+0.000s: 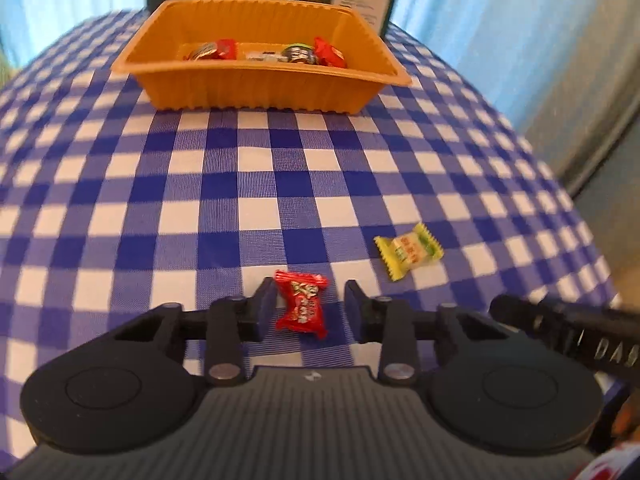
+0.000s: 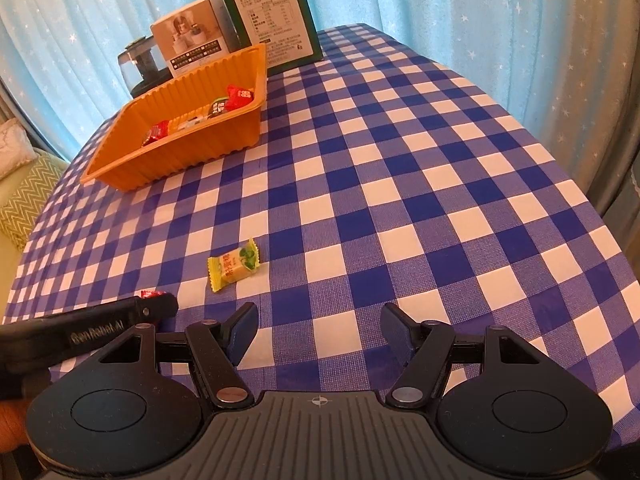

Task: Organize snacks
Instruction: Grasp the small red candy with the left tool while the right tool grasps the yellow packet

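Checked cloth covers the table; an orange tray at the far side already holds several wrapped snacks. Left gripper has its jaws partly open, straddling a red candy on the cloth, not yet clamped. Right gripper hangs wide and empty, near a yellow candy. Risk: the slick wrapper may squirt out if the jaws close off-centre. The right view shows the tray's contents better; only the left shows the red candy's alignment.
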The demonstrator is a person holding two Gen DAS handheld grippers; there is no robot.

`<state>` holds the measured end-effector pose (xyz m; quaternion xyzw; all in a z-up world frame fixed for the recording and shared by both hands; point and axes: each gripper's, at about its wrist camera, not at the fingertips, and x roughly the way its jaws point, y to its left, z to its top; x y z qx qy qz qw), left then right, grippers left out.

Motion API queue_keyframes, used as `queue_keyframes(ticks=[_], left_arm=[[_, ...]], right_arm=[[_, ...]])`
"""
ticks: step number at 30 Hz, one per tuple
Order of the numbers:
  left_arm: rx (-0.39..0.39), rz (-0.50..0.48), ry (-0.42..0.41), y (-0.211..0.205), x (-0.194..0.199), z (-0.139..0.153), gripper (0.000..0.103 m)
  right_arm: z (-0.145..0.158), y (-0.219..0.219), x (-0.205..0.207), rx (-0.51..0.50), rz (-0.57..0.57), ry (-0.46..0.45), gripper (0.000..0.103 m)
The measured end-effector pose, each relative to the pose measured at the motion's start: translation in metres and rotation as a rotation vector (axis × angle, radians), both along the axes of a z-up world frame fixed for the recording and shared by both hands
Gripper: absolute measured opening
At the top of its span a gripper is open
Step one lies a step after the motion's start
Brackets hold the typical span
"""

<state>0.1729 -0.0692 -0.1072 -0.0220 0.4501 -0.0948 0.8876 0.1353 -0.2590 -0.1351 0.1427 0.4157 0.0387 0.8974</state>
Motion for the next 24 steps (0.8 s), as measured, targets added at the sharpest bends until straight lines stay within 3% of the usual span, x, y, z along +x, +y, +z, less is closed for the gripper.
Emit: queue_keyframes(ticks=[2, 5, 14, 24], left_arm=[[0.054, -0.034, -0.013, -0.002, -0.003, -0.001, 0.018], [0.045, -0.037, -0.010, 0.006, -0.006, 0.000, 0.015], [0.020, 0.040, -0.036, 0.039, -0.020, 0.015, 0.015], [-0.015, 0.115, -0.044, 0.068, -0.023, 0.020, 0.015]], right_arm=[[-0.001, 0.003, 0.001, 0.005, 0.008, -0.001, 0.068], [-0.002, 0.009, 0.004, 0.016, 0.039, -0.008, 0.068], [-0.012, 0.044, 0.023, 0.069, 0.131, -0.035, 0.067], [-0.018, 0.074, 0.054, 0.036, 0.163, -0.086, 0.067]])
